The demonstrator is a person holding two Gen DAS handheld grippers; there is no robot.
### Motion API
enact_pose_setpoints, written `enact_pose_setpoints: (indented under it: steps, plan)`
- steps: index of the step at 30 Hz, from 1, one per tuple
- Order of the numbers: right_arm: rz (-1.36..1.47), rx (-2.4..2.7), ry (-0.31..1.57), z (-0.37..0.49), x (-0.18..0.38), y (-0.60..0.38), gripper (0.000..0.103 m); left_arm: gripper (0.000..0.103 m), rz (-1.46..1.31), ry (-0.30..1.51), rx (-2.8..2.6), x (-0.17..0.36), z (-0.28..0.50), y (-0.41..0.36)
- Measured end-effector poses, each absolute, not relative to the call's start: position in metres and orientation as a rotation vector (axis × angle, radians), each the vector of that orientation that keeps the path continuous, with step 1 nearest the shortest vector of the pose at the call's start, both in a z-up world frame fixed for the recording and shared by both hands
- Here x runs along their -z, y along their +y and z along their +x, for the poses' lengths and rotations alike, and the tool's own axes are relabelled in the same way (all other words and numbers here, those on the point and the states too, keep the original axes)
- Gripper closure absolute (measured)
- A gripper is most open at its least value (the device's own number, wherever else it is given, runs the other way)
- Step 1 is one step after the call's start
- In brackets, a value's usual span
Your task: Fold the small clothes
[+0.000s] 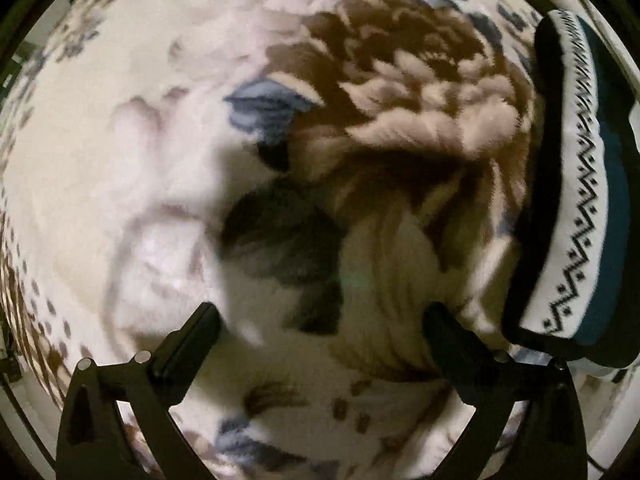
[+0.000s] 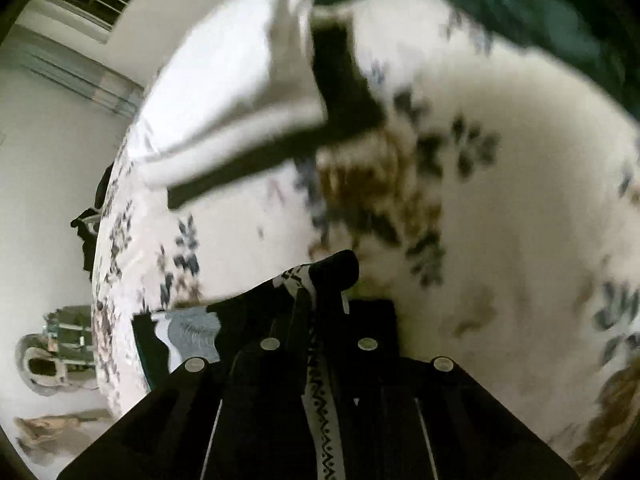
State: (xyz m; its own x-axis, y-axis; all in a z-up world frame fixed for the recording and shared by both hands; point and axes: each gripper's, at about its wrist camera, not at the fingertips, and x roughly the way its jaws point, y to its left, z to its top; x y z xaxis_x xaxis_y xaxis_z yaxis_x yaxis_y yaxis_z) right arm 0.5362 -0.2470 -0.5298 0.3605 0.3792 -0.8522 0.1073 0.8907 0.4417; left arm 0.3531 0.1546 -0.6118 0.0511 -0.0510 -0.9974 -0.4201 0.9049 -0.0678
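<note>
The left gripper (image 1: 320,320) points straight down at the floral blanket (image 1: 140,160), jaws spread wide with nothing between them. Off to its right hangs a garment (image 1: 580,184), dark teal and black with a white band of zigzag pattern. The right gripper (image 2: 320,276) is clenched on that garment (image 2: 298,280): the patterned band runs back between its closed fingers. Farther along the bed lies a white pillow (image 2: 224,92) beside a dark strip I cannot identify. The view is blurred.
</note>
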Motion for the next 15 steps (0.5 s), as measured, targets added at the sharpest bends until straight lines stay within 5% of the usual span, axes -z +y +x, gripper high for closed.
enact_pose_setpoints:
  steps: [5, 9, 12, 14, 15]
  plan:
    - [0.408, -0.160, 1.387, 0.539, 0.559, -0.248, 0.093, 0.000, -0.555, 1.382, -0.314, 0.564, 0.354, 0.178]
    - [0.538, -0.188, 1.462, 0.492, 0.559, -0.271, 0.039, 0.000, -0.752, 1.276, -0.209, 0.530, 0.357, 0.176]
    - [0.692, -0.185, 1.578, 0.447, 0.580, -0.283, 0.037, 0.002, -0.905, 1.293, -0.129, 0.546, 0.362, 0.160]
    - [0.806, -0.162, 1.667, 0.417, 0.604, -0.284, 0.036, 0.019, -0.980, 1.303, -0.113, 0.559, 0.369, 0.147]
    - [0.838, -0.150, 1.682, 0.407, 0.613, -0.283, 0.038, 0.043, -1.019, 1.299, -0.102, 0.564, 0.373, 0.136]
